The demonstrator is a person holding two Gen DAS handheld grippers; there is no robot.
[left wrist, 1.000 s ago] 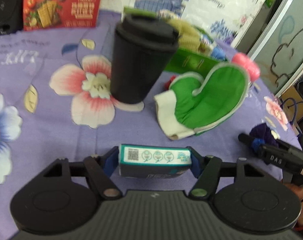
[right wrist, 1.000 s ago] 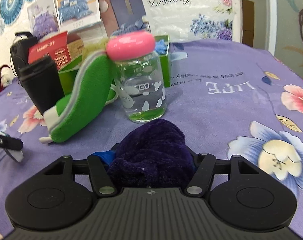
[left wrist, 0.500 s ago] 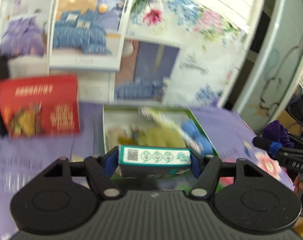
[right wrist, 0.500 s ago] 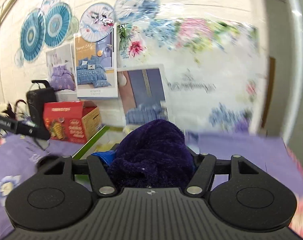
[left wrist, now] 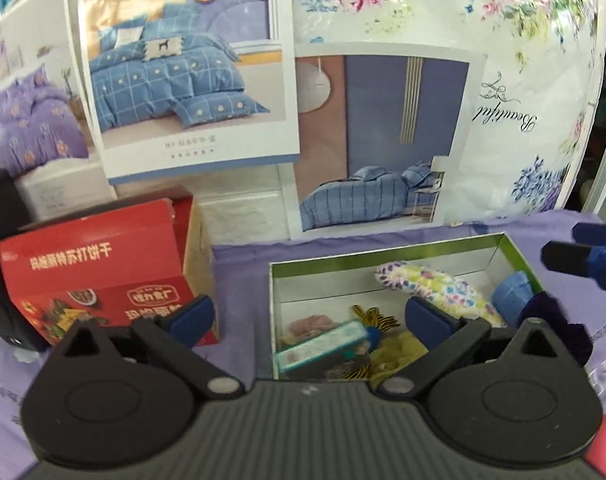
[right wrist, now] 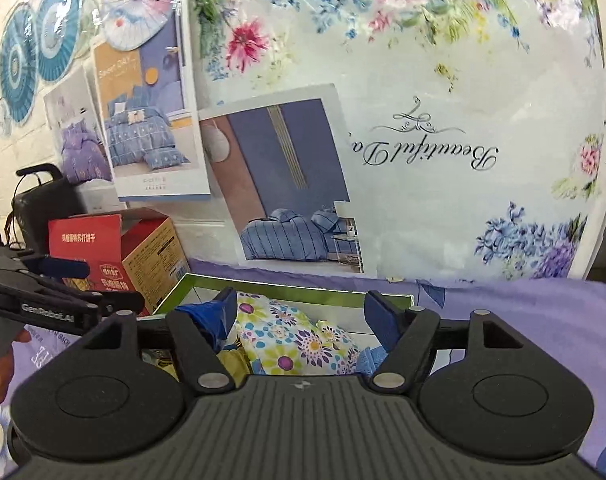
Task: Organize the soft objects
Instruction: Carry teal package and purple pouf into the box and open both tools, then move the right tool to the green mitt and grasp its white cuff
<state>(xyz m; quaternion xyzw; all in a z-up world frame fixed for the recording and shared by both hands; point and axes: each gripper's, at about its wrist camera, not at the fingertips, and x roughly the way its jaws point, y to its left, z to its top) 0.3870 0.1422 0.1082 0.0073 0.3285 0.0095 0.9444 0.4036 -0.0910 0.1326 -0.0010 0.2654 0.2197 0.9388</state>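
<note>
Left wrist view: left gripper [left wrist: 309, 316] hovering with jaws spread, gripping nothing; teal tissue pack [left wrist: 321, 344] lying inside green box [left wrist: 519, 256] among soft items.

Right wrist view: right gripper [right wrist: 303, 316] hanging over box, jaws spread, gripping nothing; floral cloth [right wrist: 299, 340] lying below.

wall: white brick [right wrist: 7, 148], hung with glossy bedding posters [left wrist: 191, 80] and teal paper fans [right wrist: 35, 48] | drape: white floral plastic sheet [right wrist: 443, 80] | table: purple flowered tablecloth [right wrist: 543, 320] | light: bright, even
</note>
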